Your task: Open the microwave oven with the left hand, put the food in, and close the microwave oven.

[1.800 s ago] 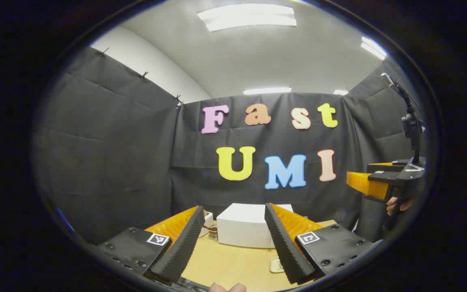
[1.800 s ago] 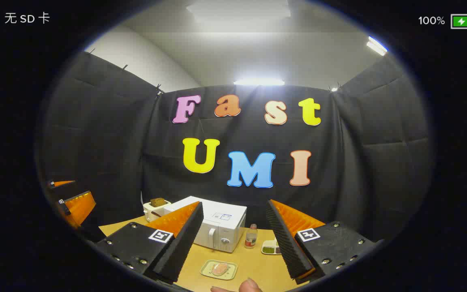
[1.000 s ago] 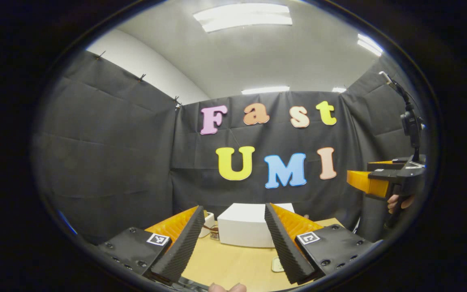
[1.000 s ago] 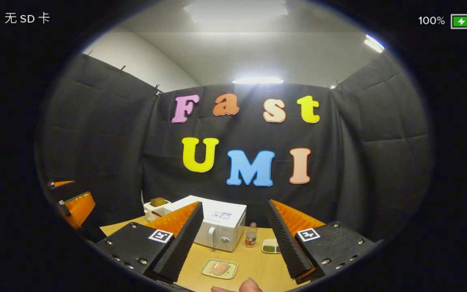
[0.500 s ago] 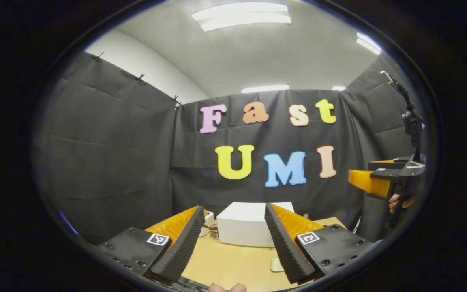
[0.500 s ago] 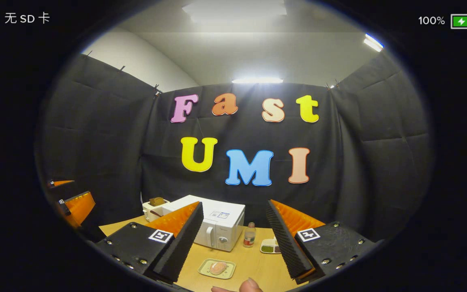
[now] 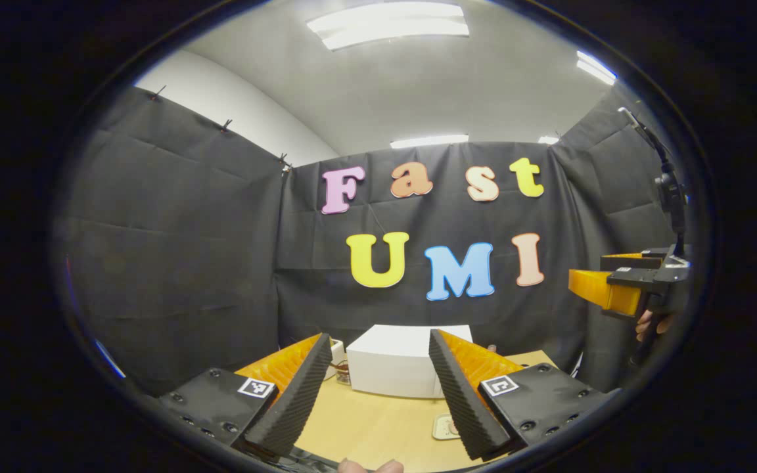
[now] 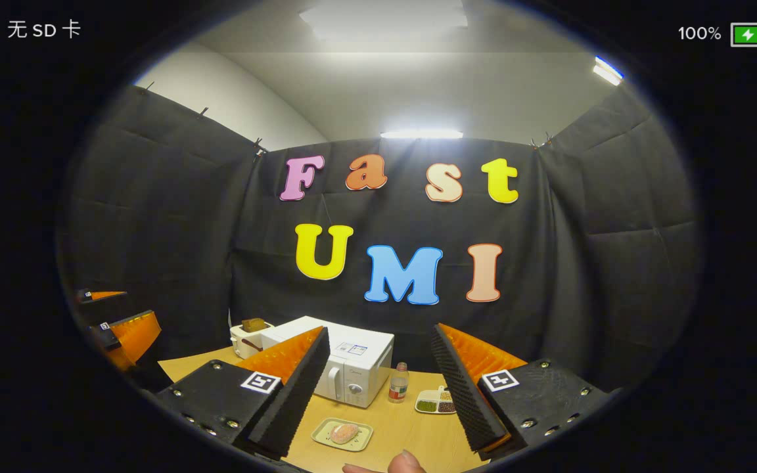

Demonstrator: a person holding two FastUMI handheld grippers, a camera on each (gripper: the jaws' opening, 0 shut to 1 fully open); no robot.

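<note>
Both claws hang spread and empty above the table, the microwave shut.

In the left gripper view, the left claw point(image 7: 373, 387) has its fingers wide apart with nothing between them, raised over the wooden table point(image 7: 378, 427) and facing the white microwave point(image 7: 395, 368). In the right gripper view, the right claw point(image 8: 378, 387) is likewise spread and empty. Below it, near the table's front, the food point(image 8: 344, 432) lies on a small tray point(image 8: 360, 428), just in front of the microwave point(image 8: 352, 368). A small bottle point(image 8: 397, 383) and a divided dish point(image 8: 436, 402) stand to the right; a toaster point(image 8: 246, 338) sits behind on the left.
</note>
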